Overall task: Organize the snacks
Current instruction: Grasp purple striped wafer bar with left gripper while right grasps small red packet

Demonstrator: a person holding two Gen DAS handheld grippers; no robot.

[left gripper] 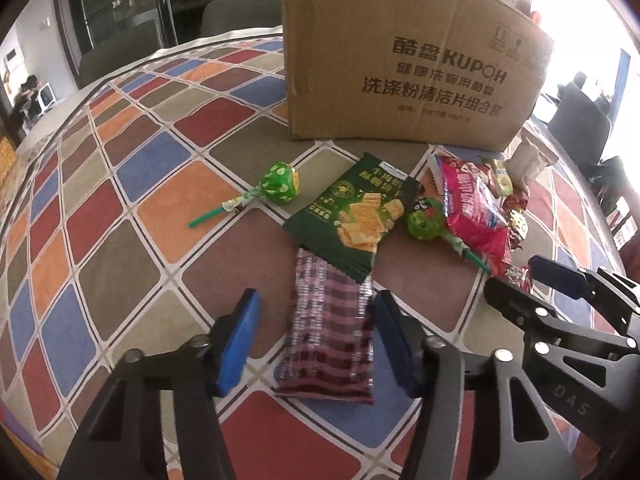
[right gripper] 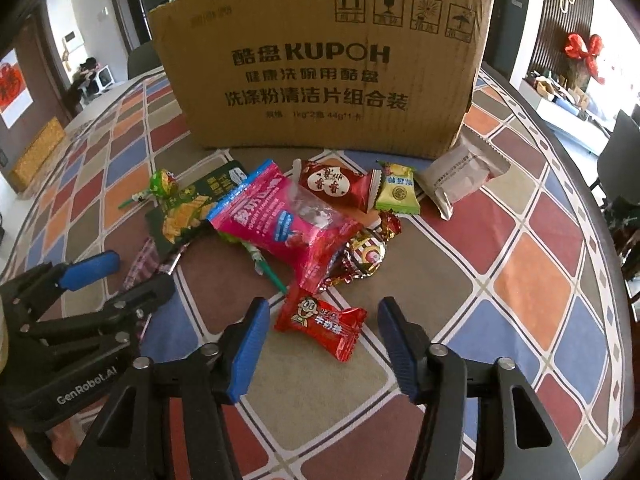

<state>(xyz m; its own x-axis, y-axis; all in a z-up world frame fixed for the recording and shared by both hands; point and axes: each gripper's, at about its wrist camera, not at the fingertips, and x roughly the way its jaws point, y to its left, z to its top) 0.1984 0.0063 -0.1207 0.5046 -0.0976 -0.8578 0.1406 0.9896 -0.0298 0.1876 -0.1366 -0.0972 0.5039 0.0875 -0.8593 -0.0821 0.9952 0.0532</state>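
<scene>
Left wrist view puts our left gripper (left gripper: 316, 344) right over the plaid-wrapped snack bar (left gripper: 330, 328): the bar lies between the two blue pads, which stand spread apart and grasp nothing. Its long axis runs up the frame, along the fingers, and its far end is tucked under the dark green biscuit packet (left gripper: 358, 220). We judge a squeeze across the bar's width is the next move, with a pull toward the bottom of the frame to free it from that packet.

Right wrist view shows our right gripper (right gripper: 322, 346) likewise spread wide and holding nothing, with a small red candy wrapper (right gripper: 322, 328) low in the centre, between the pads. It lies slightly slanted, its long axis roughly across the frame. Each gripper thus has its own nearest item; the left is nearer the bar, the right nearer the candy.

The remaining snacks sit in a heap mid-frame on the checked tablecloth (right gripper: 532, 280), in front of the cardboard box (right gripper: 320, 64). The box reads "KUPOH" with Chinese lines below and handling symbols at upper right. The left gripper's body reads "GenRobot.AI"; the right one's, seen from the left, "DAS". The pink bag (right gripper: 280, 220) carries print too distorted for us to read.
</scene>
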